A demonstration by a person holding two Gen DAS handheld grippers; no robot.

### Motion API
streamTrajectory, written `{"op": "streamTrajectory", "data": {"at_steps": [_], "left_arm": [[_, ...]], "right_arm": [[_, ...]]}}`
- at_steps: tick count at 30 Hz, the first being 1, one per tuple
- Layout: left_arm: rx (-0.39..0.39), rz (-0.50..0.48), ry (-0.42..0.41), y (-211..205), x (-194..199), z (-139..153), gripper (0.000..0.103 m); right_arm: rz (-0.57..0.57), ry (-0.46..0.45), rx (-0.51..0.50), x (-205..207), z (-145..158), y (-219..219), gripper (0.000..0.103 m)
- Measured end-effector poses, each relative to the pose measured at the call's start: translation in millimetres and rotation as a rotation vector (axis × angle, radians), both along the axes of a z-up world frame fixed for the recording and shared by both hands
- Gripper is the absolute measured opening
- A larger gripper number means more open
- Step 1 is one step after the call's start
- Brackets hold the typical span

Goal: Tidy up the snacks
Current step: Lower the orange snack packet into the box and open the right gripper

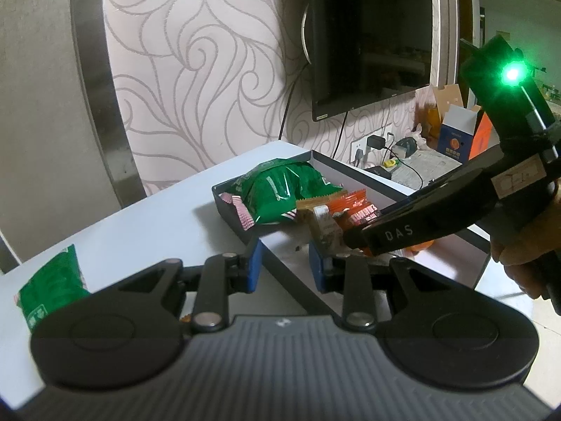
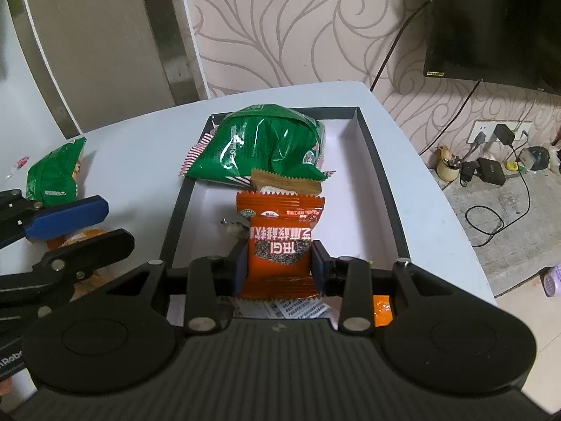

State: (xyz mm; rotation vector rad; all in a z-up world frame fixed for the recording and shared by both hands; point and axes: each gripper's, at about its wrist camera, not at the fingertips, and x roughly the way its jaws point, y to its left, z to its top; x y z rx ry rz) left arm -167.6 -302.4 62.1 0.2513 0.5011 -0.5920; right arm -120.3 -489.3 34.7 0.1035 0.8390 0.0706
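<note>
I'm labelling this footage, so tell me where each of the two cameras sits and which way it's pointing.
Left wrist: on the left gripper, looking across the table at the box; its blue pads, empty, and a hand holding the right gripper show.
Right wrist: on the right gripper, angled down into the box; it grips an orange packet.
Shared: box, big green bag, second green bag, wall screen.

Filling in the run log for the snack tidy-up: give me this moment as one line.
right gripper: shut on orange packet, over black tray | left gripper: empty, fingers apart | tray: green bag, brown packet | table: second green bag
</note>
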Motion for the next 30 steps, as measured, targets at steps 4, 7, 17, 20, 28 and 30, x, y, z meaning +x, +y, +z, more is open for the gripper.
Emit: {"op": "streamTrajectory", "data": {"at_steps": [4, 7, 17, 20, 28, 30], "left_arm": [[0.0, -0.006, 0.0, -0.6, -3.6, 0.2, 0.032], [0.0, -0.011, -0.002, -1.0, -6.5, 0.5, 0.032], [-0.012, -0.019, 0.011, 1.4, -18.4, -5.1, 0.032], [-0.021, -0.029, 0.022, 7.7, -27.0, -8.1, 0.032], [0.014, -0.047, -0.003, 48.2, -58.4, -20.2, 0.032], [0.027, -0.026, 0.004, 60.2, -60.5, -25.5, 0.032]], "right_arm": [[0.01, -0.011, -0.025, -0.8, 1.7, 2.4, 0.042], [0.016, -0.018, -0.036, -2.1, 6.3, 3.0, 0.042], [0.021, -0.015, -0.033, -16.9, 12.2, 3.7, 0.07], [0.02, -0.031, -0.022, -25.8, 17.8, 3.6, 0.071], [0.047, -0.102, -0.006, -66.3, 34.7, 16.0, 0.071], [0.066, -0.135, 0.005, -74.9, 40.7, 23.1, 0.071]]}}
